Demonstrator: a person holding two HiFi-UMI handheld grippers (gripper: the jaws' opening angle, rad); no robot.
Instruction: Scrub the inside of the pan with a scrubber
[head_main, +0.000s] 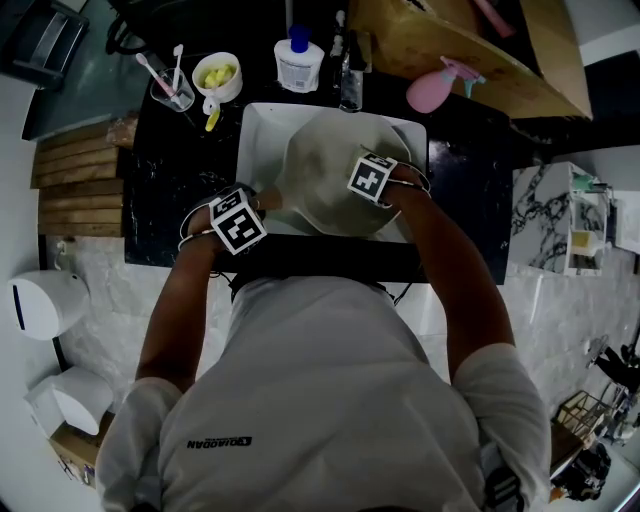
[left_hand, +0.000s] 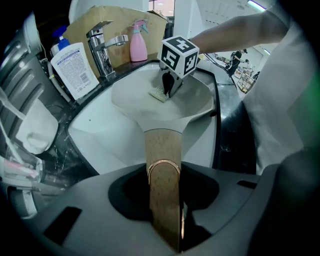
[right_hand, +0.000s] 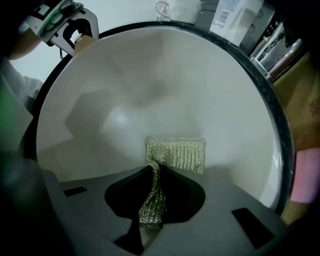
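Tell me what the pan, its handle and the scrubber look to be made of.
The pan: smooth, pale, matte inside, likely a ceramic-style coating over metal; unsure. The handle: light wood, by its fine speckled grain, with a coppery metal ring. The scrubber: woven mesh with a greenish-gold glint, probably metallic thread.

The round cream pan (head_main: 335, 175) is one pale, even shade across its inside. Its tan wooden handle (left_hand: 162, 165) shows fine speckled grain and a copper-coloured ring. The woven mesh scrubber (right_hand: 176, 154) is silvery green, ribbed in close rows. The left gripper (left_hand: 165, 220) and right gripper (right_hand: 150, 215) have matte grey shells, and each bears a cube (left_hand: 179, 54) patterned with black squares on white. The rectangular white sink (head_main: 258, 130) sits in a black countertop (head_main: 180, 170) with pale veining. Behind are a pink spray bottle (head_main: 440, 85), a white bottle (head_main: 299, 62) with a blue cap, and a shiny chrome tap (left_hand: 102, 50). The person's T-shirt (head_main: 330, 400) is white.
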